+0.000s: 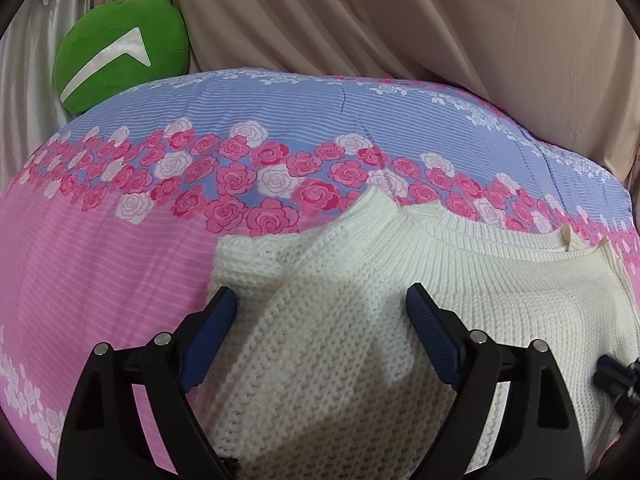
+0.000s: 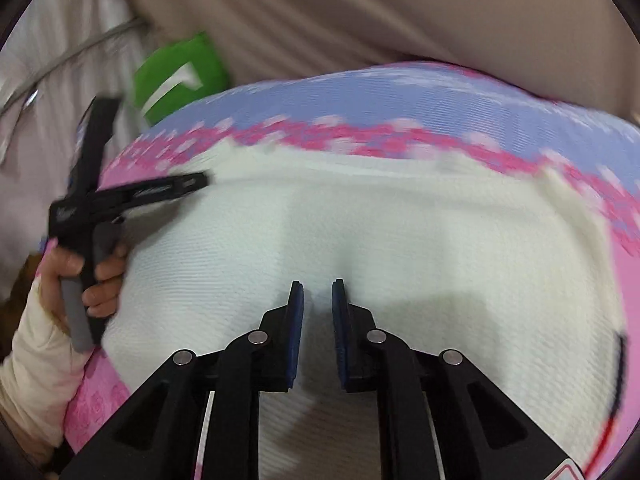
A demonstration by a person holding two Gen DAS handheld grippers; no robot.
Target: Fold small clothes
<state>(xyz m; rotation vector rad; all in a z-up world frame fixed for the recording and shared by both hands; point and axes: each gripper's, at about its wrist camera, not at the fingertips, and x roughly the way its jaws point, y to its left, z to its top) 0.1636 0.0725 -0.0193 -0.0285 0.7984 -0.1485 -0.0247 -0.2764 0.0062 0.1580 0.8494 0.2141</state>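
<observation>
On the pink-and-blue rose-printed quilt, toward its near right part, a cream knitted sweater is spread, with one sleeve laid over the body. Above that sleeve the left gripper is held with its blue-padded jaws standing wide apart, knit visible between them but not pressed by either pad. In the right wrist view (blurred), the right gripper is seen over the middle of the sweater, its jaws brought nearly together with only a narrow gap; whether any knit is pinched there cannot be told. At the left edge of that view the left gripper's handle is gripped by a hand in a pale sleeve. Beyond the quilt's far left corner a green cushion is propped against beige drapery.
</observation>
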